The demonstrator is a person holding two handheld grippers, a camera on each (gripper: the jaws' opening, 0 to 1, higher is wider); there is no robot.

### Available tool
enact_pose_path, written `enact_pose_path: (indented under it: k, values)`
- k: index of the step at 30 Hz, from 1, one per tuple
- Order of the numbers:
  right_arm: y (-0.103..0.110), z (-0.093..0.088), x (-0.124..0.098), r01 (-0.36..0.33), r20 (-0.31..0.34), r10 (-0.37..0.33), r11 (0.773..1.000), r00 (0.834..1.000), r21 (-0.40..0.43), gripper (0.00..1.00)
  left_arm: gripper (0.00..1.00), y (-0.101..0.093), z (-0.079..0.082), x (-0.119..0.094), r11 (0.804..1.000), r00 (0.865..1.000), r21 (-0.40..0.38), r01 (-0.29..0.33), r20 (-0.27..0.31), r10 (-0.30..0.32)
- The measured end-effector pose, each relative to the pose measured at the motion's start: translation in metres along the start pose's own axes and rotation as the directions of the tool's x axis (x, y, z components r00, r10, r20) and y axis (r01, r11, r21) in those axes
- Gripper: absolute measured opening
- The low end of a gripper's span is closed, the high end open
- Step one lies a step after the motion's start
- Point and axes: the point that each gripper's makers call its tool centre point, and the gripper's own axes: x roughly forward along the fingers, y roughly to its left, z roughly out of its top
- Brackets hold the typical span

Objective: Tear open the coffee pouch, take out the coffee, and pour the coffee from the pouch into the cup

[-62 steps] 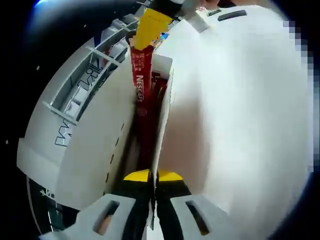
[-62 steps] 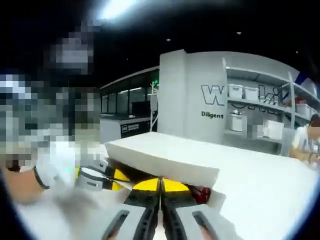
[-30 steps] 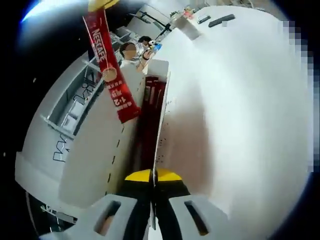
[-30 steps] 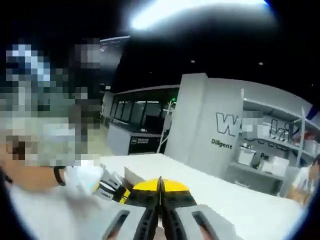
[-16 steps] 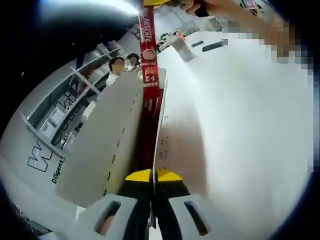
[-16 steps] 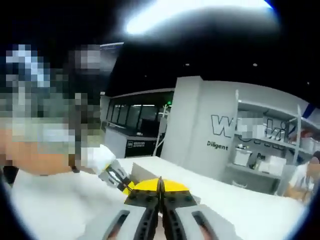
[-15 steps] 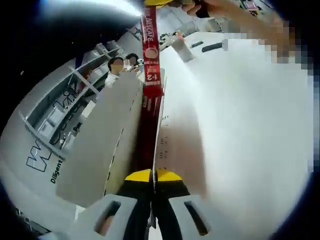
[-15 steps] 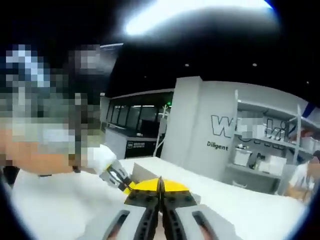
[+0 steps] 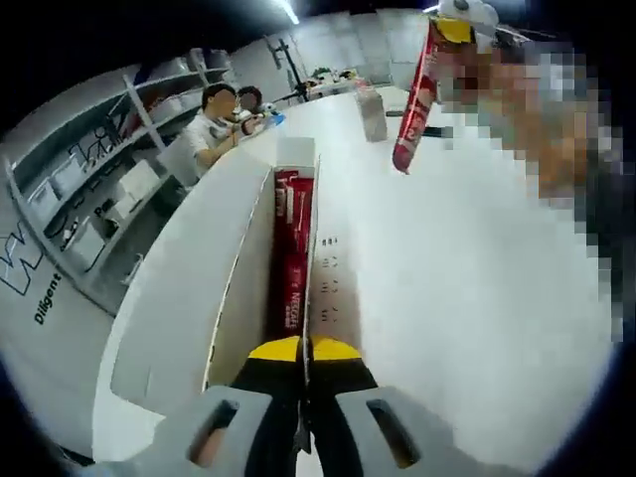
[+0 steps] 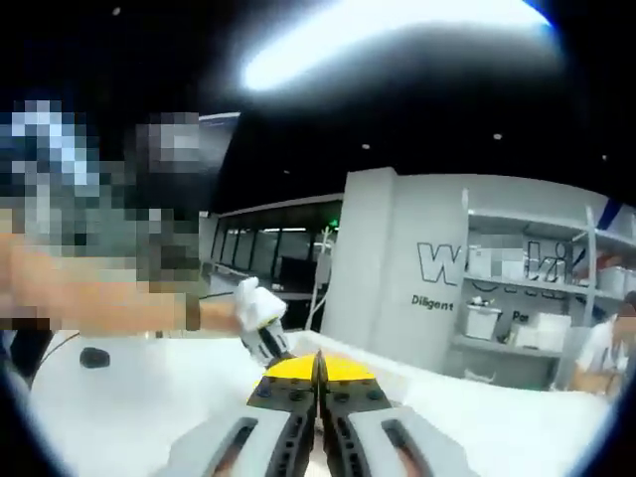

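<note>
Right gripper view | jaws together | coffee stick (image 9: 411, 109) hidden behind tips

Glossy red foil coffee stick (image 9: 413, 109), matt white box (image 9: 238, 288)

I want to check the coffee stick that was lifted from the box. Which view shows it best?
The left gripper view: the red coffee stick hangs in the air beyond the open box, held at its top by the right hand-held gripper. In the right gripper view, shut jaws block it.
</note>
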Motion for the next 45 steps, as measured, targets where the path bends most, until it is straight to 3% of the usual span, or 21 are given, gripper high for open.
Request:
enact_pose_path:
  k: [2, 3, 6, 7, 12, 17, 27, 30, 34, 35, 37, 41, 45]
  values:
    - [0.001, 0.003, -0.001, -0.001, 0.009, 0.001, 1.000, 1.000, -0.001, 0.01, 0.03, 0.008, 0.001, 0.001, 1.000, 1.000, -0.014, 0.026, -0.002, -0.026]
    - [0.002, 0.004, -0.001, 0.000, 0.008, 0.001, 1.000, 1.000, -0.006, 0.01, 0.03, 0.006, 0.000, 0.001, 0.996, 0.998, -0.066, 0.054, -0.019, -0.055]
    - [0.006, 0.004, -0.006, 0.004, 0.010, -0.004, 1.000, 1.000, -0.016, 0.01, 0.03, 0.014, 0.000, 0.001, 0.991, 0.997, -0.123, 0.060, -0.033, -0.065]
    - [0.005, 0.004, -0.007, 0.008, 0.013, -0.008, 1.000, 1.000, -0.019, 0.01, 0.04, 0.026, -0.001, 0.003, 0.989, 0.998, -0.140, 0.039, -0.040, -0.045]
    - [0.001, 0.001, -0.011, 0.021, 0.019, -0.021, 1.000, 1.000, -0.005, 0.01, 0.05, 0.035, -0.001, 0.009, 0.986, 0.999, -0.164, 0.023, -0.038, -0.029]
    - [0.001, 0.003, -0.013, 0.025, 0.025, -0.025, 1.000, 0.999, -0.006, 0.01, 0.04, 0.029, 0.001, 0.010, 0.980, 0.997, -0.188, 0.065, -0.027, -0.071]
    - [0.004, 0.006, -0.014, 0.021, 0.033, -0.020, 1.000, 0.999, -0.015, 0.01, 0.03, 0.013, 0.006, -0.005, 0.980, 0.976, -0.029, 0.197, -0.093, -0.199]
    - [0.004, 0.007, -0.014, 0.025, 0.032, -0.024, 0.999, 0.999, -0.021, 0.01, 0.04, 0.013, 0.007, -0.004, 0.982, 0.980, -0.005, 0.187, -0.063, -0.187]
    - [0.004, 0.007, -0.014, 0.028, 0.028, -0.027, 0.999, 0.999, -0.027, 0.01, 0.06, 0.015, -0.006, 0.004, 0.989, 0.988, -0.024, 0.149, -0.046, -0.150]
    - [0.005, 0.008, -0.014, 0.028, 0.029, -0.027, 0.999, 0.999, -0.028, 0.01, 0.07, 0.024, -0.002, 0.007, 0.992, 0.993, -0.041, 0.121, 0.009, -0.121]
    - [0.005, 0.010, -0.013, 0.027, 0.031, -0.026, 0.999, 0.999, -0.031, 0.01, 0.08, 0.022, 0.001, 0.006, 0.989, 0.991, -0.075, 0.124, 0.060, -0.120]
    - [0.007, 0.012, -0.012, 0.019, 0.034, -0.018, 0.999, 0.999, -0.029, 0.01, 0.44, 0.014, 0.018, 0.003, 0.967, 0.978, -0.203, 0.153, 0.170, -0.119]
    - [0.007, 0.012, -0.010, 0.014, 0.032, -0.013, 1.000, 0.999, -0.028, 0.01, 0.45, 0.018, 0.029, -0.009, 0.975, 0.972, -0.173, 0.139, 0.213, -0.101]
